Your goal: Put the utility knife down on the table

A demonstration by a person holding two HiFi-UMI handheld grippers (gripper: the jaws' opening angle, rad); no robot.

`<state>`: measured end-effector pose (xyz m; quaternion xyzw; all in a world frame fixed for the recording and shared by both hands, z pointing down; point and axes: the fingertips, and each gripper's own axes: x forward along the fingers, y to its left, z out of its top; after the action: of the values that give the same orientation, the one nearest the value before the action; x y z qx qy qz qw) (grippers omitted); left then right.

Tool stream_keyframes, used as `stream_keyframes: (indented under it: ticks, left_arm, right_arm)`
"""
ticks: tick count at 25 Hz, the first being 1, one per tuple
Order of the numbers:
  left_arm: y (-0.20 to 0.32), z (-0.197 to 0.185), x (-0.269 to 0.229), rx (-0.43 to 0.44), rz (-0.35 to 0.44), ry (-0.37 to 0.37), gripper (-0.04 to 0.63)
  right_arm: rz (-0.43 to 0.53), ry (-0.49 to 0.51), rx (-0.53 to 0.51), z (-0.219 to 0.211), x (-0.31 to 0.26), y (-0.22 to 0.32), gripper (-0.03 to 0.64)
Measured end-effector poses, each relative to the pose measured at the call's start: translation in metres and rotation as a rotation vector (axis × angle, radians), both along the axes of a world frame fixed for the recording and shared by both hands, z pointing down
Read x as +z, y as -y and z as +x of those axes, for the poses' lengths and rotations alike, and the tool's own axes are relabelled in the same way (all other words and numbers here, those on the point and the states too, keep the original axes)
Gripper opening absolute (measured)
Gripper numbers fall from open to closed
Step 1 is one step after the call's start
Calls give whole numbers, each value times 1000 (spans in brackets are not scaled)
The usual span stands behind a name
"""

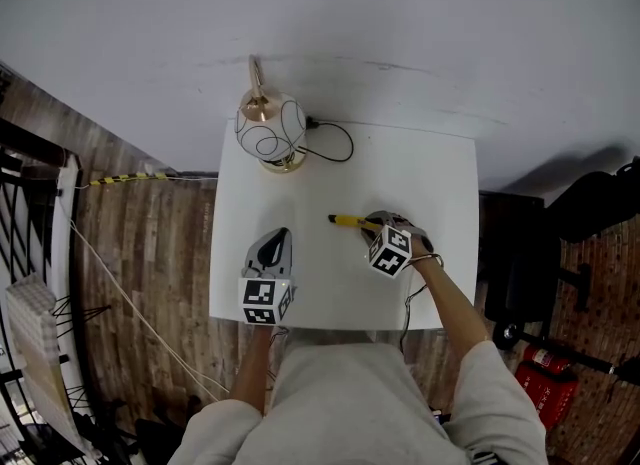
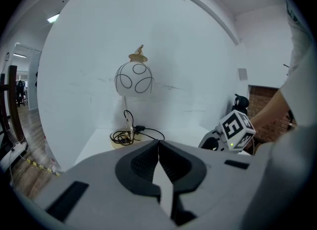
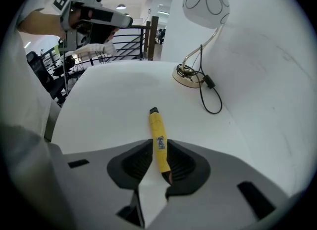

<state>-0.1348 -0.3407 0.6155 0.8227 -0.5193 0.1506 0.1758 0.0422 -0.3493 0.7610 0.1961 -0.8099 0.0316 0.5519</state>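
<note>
The yellow utility knife [image 1: 348, 220] sticks out to the left of my right gripper [image 1: 372, 221], low over the white table [image 1: 430, 183]. In the right gripper view the utility knife [image 3: 156, 125] runs forward from between the jaws, its dark tip toward the lamp. My right gripper [image 3: 158, 145] has both jaw tips against the knife's sides, shut on its rear part. I cannot tell whether the knife's tip touches the table. My left gripper [image 1: 280, 236] rests over the table's front left. In its own view the left gripper [image 2: 158, 142] is shut and holds nothing.
A lamp [image 1: 270, 128] with a round white shade and brass base stands at the table's back left, its black cable [image 1: 335, 138] looped beside it. A white wall runs behind the table. Wooden floor lies to the left, a red extinguisher [image 1: 545, 361] to the right.
</note>
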Motion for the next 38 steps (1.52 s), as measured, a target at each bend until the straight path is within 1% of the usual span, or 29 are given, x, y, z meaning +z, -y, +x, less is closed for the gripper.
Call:
stream_keyframes:
  ticks: [7, 12, 16, 21, 25, 38]
  left_arm:
    - [-6, 10, -2, 24, 8, 2, 6]
    - [-10, 13, -8, 29, 26, 5, 6]
    - [-13, 12, -14, 27, 39, 8, 6]
    - [-19, 15, -22, 30, 52, 11, 6]
    - [-23, 19, -29, 37, 66, 15, 6]
    - [-30, 30, -62, 60, 131, 20, 6]
  right_arm:
    - [41, 64, 89, 1, -15, -18, 17]
    - [67, 92, 129, 5, -26, -31, -2]
    - [93, 170, 222, 8, -42, -35, -2]
    - [139, 305, 358, 14, -75, -38, -2]
    - [207, 402, 423, 18, -107, -39, -2]
    - [419, 559, 610, 52, -195, -47, -2]
